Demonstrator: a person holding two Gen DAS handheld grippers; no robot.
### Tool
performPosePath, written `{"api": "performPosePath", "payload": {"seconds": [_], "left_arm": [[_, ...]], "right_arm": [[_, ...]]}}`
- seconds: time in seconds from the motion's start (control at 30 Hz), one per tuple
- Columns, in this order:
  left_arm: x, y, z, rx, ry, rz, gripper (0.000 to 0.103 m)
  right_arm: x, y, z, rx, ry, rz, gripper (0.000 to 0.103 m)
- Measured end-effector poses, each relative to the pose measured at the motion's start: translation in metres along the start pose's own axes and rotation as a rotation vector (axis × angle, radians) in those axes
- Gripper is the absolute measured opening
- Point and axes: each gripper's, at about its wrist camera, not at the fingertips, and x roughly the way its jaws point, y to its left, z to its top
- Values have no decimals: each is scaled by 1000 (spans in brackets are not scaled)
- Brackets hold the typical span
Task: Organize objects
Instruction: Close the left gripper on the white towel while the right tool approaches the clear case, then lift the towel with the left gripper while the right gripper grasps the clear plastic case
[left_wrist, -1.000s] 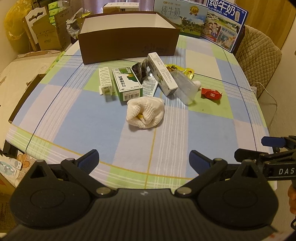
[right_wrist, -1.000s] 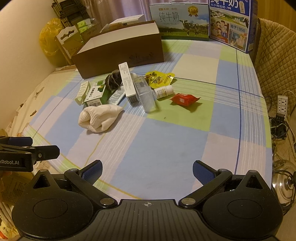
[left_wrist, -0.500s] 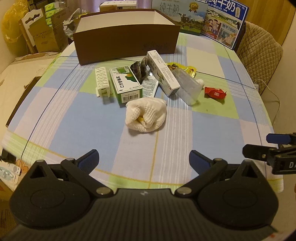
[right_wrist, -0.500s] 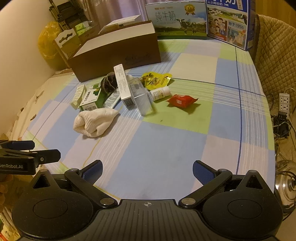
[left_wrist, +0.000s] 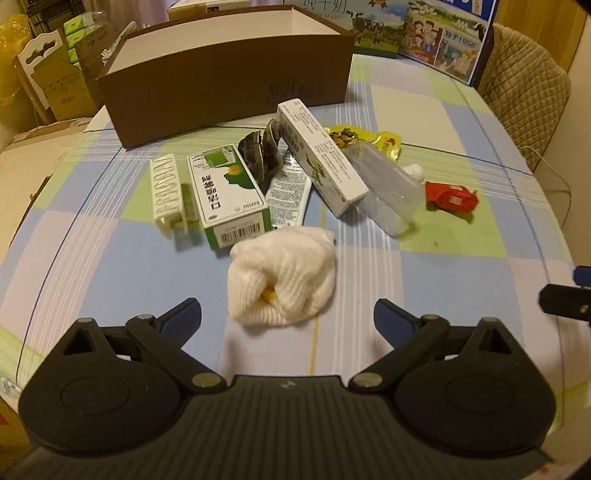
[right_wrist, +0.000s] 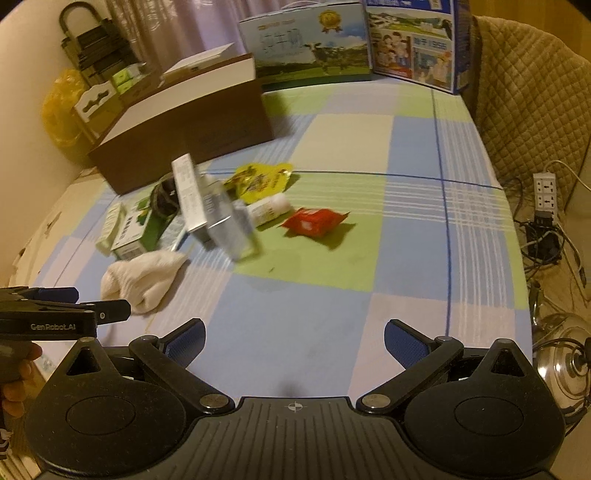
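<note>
Checked cloth in blue, green and cream covers the tabletop (left_wrist: 110, 277), with an open brown box (left_wrist: 229, 92) at its far side and a heap of small things in front of it. From the left wrist view, the left hand-held gripper (left_wrist: 288, 317) hangs with its fingers wide apart and empty, just short of a rolled white sock (left_wrist: 282, 275) — the nearest item. To take it well, I would straddle the bundle across its narrow width and close on the thick middle, so the roll does not unravel. Its long axis runs roughly left to right.

From the right wrist view, the right hand-held gripper (right_wrist: 293, 341) is likewise spread and empty above bare cloth, the red packet (right_wrist: 314, 223) well ahead.
</note>
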Motion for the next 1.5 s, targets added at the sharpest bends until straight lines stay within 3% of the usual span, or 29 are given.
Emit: {"api": "performPosePath", "payload": {"seconds": [0.27, 0.57, 0.77, 1.03, 1.1, 1.5], "left_arm": [[32, 3, 20, 22, 37, 5, 98], [56, 7, 30, 25, 79, -9, 90], [63, 6, 31, 29, 92, -31, 70], [50, 4, 24, 58, 40, -21, 47], [45, 5, 23, 49, 33, -25, 42], [0, 26, 22, -46, -40, 19, 42]], "right_arm": [[16, -12, 16, 5, 19, -12, 101], [32, -16, 27, 28, 40, -31, 101], [37, -15, 32, 27, 47, -24, 101], [45, -4, 38, -26, 33, 9, 101], [47, 2, 40, -58, 24, 29, 95], [82, 47, 59, -269, 5, 177, 59]]}}
